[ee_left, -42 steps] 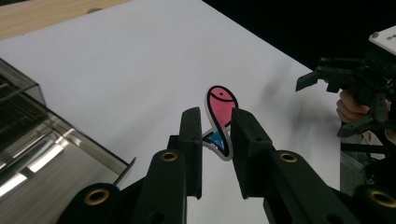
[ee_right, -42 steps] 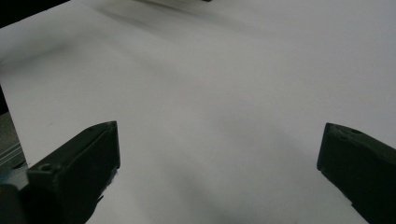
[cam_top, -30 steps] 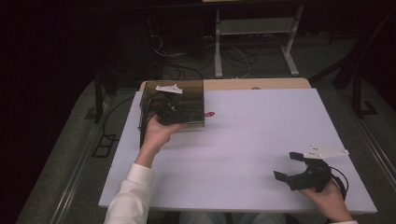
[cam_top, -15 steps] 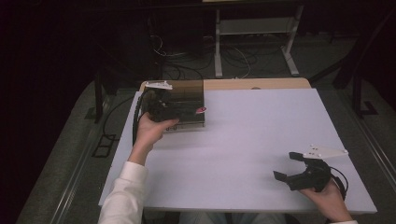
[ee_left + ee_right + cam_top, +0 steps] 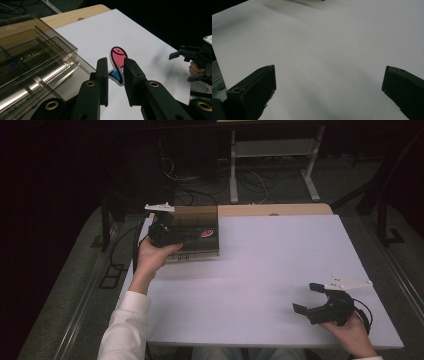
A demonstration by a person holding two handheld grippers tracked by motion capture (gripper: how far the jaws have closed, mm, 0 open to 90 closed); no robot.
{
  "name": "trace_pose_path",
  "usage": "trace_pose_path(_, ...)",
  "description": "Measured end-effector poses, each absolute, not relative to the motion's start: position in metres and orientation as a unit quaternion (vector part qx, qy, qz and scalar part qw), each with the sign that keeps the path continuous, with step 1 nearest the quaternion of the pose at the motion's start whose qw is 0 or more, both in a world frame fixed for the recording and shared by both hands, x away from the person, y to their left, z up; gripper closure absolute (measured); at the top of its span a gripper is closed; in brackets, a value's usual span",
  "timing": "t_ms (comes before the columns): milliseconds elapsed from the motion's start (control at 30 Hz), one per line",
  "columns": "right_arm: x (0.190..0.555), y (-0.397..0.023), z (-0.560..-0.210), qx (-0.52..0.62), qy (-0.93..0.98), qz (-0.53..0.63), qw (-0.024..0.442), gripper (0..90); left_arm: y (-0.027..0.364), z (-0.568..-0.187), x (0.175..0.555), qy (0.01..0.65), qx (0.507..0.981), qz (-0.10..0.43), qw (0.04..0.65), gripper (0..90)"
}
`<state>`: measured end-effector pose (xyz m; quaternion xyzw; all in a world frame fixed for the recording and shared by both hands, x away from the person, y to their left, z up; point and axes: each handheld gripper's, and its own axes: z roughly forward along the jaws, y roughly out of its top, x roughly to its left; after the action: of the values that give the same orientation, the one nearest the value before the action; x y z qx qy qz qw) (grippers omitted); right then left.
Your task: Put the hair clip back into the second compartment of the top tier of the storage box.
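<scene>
High view: left gripper (image 5: 187,236), clamped on a pink-and-blue fish cutout (image 5: 206,233), is seen shifted leftward and farther back over the smoked plastic organiser box (image 5: 197,215) than a second earlier. Right gripper (image 5: 305,298) is unchanged, jaws spread wide over the white table sheet (image 5: 280,255). Fish tail is partly hidden between the jaws; box contents are indistinct.

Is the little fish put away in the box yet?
Not yet. Picked up already: the left gripper pinches the pink fish by its blue tail, held by the clear box. Left to do, probably: drop it into a compartment. The right gripper waits open over the table.
</scene>
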<state>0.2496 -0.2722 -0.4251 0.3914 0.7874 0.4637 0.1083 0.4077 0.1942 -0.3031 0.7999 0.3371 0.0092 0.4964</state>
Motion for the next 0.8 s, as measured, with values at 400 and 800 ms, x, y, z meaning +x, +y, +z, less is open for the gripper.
trace_pose_path(400,0.250,-0.272,-0.425,0.391,0.788,0.463,0.108,0.0,0.209,-0.299,0.410,0.350,0.795,0.019,0.495,73.9)
trace_pose_path(800,0.250,-0.272,-0.426,0.391,0.788,0.463,0.108,0.0,0.222,-0.302,0.415,0.368,0.788,0.025,0.493,73.9)
